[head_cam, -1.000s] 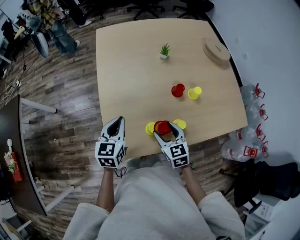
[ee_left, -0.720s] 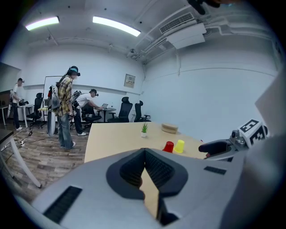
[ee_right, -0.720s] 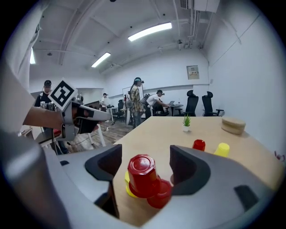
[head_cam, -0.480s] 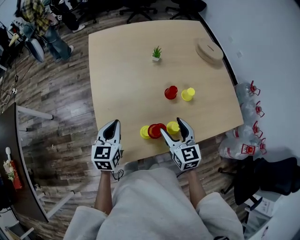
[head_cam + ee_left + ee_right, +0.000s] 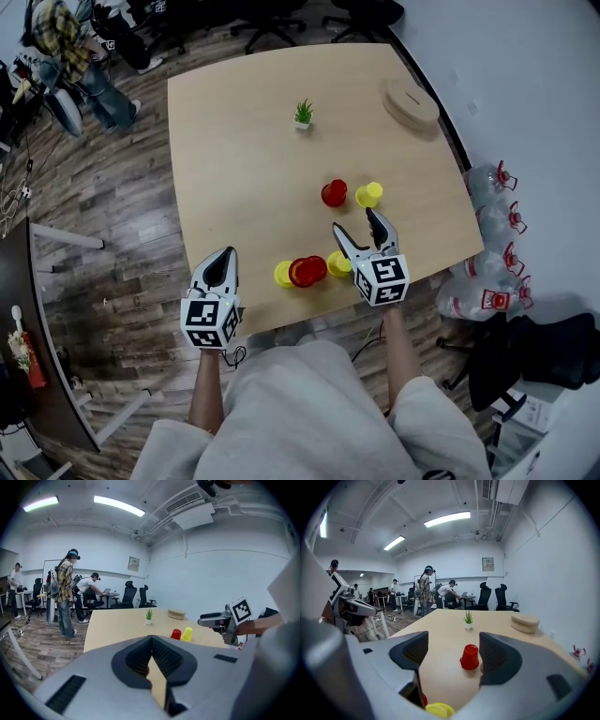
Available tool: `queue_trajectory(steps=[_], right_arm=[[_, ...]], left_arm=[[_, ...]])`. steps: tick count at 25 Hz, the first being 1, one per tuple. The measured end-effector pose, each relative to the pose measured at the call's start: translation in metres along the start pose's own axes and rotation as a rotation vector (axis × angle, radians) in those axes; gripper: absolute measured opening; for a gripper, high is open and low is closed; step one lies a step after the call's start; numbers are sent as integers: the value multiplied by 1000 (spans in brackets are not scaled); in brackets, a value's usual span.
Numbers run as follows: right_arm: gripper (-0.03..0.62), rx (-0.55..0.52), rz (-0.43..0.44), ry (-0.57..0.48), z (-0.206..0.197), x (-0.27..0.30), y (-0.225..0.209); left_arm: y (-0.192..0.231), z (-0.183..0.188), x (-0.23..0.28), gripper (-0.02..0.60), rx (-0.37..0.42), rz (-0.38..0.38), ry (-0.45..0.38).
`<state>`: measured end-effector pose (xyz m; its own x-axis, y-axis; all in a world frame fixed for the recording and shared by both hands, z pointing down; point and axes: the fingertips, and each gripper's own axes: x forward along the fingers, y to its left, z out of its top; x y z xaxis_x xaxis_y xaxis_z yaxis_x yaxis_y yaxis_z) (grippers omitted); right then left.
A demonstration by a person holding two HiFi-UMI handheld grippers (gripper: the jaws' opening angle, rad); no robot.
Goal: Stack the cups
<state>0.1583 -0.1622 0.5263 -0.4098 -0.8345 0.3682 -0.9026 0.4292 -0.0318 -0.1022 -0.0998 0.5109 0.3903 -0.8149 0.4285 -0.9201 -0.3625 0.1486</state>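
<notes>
In the head view, my right gripper (image 5: 356,223) hung over the table (image 5: 234,141). Its fingers had just opened wide and held nothing. The far red cup (image 5: 333,193) stood near it, with a yellow cup (image 5: 368,195) beside. My left gripper (image 5: 225,255) waited at the near edge. In the left gripper view, its fingers were closed on nothing. In the right gripper view, the red cup stood ahead, lined up between the open fingers, not touched. I thought I should go in straight and squeeze softly.
</notes>
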Motion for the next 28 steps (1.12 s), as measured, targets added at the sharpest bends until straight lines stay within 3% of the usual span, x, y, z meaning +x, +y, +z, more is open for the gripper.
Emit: queue_trajectory(steps=[14, 22, 28], right_arm=[[327, 48, 20, 235, -64, 100, -48], [314, 87, 27, 356, -98, 129, -52], [293, 86, 9, 391, -107, 138, -52]], left_arm=[[12, 0, 9, 11, -14, 66, 21], [20, -3, 3, 11, -25, 106, 31], [27, -4, -2, 11, -29, 122, 30]])
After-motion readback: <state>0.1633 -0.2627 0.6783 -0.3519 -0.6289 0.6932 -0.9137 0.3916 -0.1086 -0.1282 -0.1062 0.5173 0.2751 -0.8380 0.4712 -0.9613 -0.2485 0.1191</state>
